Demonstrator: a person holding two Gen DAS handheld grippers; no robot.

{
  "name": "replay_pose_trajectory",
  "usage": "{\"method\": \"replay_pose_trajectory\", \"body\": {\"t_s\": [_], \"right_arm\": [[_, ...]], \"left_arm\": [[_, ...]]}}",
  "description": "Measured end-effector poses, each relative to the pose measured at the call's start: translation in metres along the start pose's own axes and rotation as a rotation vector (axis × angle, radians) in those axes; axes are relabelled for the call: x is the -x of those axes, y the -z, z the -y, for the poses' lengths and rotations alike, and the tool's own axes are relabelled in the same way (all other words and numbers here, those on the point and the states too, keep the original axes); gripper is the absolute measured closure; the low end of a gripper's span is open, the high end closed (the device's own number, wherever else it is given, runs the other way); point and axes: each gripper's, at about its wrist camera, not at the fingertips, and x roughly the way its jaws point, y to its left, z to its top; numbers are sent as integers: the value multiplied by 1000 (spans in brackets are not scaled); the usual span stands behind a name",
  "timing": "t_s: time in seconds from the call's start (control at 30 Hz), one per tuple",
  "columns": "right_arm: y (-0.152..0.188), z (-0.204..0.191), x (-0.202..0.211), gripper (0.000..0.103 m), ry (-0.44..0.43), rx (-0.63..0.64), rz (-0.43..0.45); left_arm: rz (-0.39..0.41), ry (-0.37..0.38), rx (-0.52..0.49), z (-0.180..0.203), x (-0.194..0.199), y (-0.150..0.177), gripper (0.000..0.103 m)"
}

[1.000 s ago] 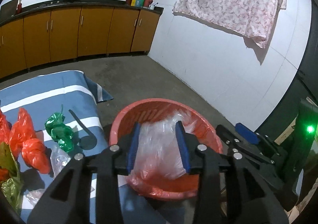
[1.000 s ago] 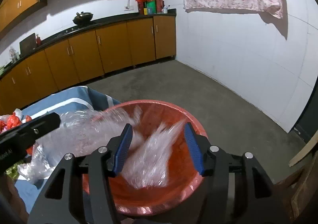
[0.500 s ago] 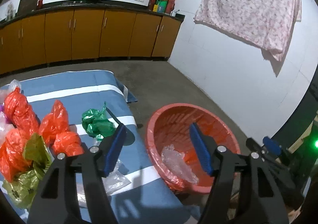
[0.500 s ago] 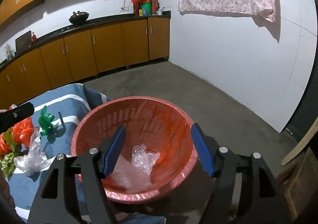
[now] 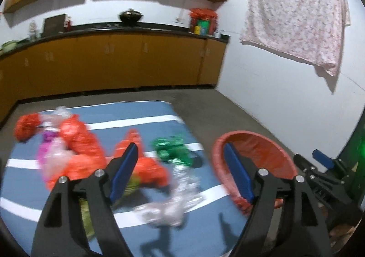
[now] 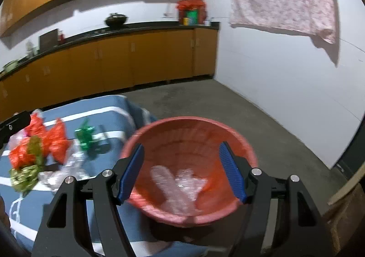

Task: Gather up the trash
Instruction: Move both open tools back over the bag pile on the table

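Orange kitchen cabinets [image 5: 141, 60] line the far wall behind my blue striped cloth [image 5: 141, 115]. On that cloth I see red plastic bags [image 5: 79, 142], a green wrapper [image 5: 173, 149] and a clear plastic bag [image 5: 175, 197]. My left gripper [image 5: 180, 172] hangs above them, jaws opening, nothing between them. My right gripper [image 6: 182, 172] is spread and empty over the red basket [image 6: 189, 124], where crumpled clear plastic [image 6: 178, 190] lies.
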Motion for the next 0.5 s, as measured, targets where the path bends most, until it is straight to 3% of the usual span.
{"method": "replay_pose_trajectory", "body": {"t_s": [0.33,0.5], "right_arm": [[19,-91,-6,35,-193,61,-64],[34,-129,-14,38,-238,75,-106]], "left_arm": [[7,-292,63,-114,56,33,18],[-11,-383,142,-160,73,52,17]]}}
